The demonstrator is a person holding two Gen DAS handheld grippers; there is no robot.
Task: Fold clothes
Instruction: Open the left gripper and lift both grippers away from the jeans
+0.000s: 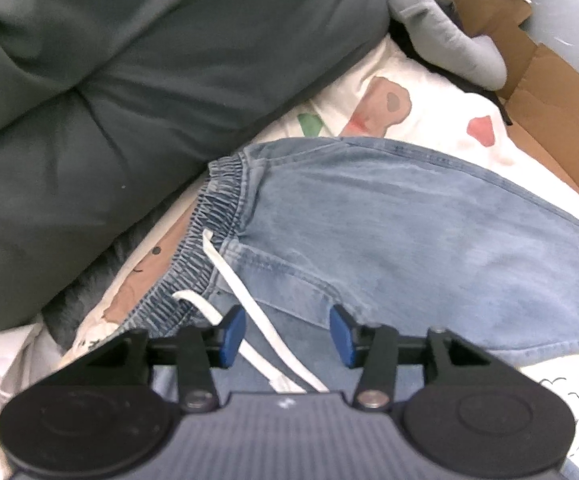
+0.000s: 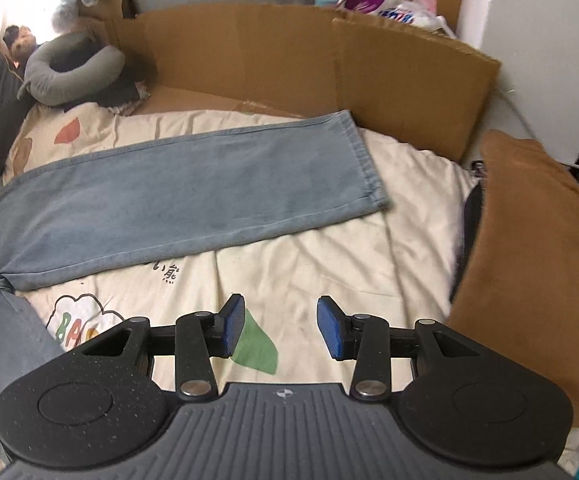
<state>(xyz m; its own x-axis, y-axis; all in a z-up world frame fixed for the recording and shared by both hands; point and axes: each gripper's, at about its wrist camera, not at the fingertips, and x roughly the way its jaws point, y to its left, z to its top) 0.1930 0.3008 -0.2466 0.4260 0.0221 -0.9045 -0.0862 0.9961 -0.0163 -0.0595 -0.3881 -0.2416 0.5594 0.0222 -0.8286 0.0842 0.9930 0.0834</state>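
One pair of pale blue jeans (image 2: 193,184) lies flat on a cream printed bedsheet (image 2: 329,264), one leg stretched toward a wall of brown cardboard (image 2: 369,64), its stitched hem just short of it. At the other end, the gathered elastic waistband (image 1: 209,216) and white drawstring (image 1: 249,304) rest near a grey-green quilt (image 1: 129,80). The left gripper (image 1: 288,332) hovers above the drawstring, jaws apart and holding nothing. The right gripper (image 2: 280,328) hangs over bare sheet below the leg, jaws likewise apart and empty. Open bedding spreads right of the hem, bounded by a brown cushion (image 2: 529,260); a grey neck pillow (image 2: 69,76) sits at the far corner.
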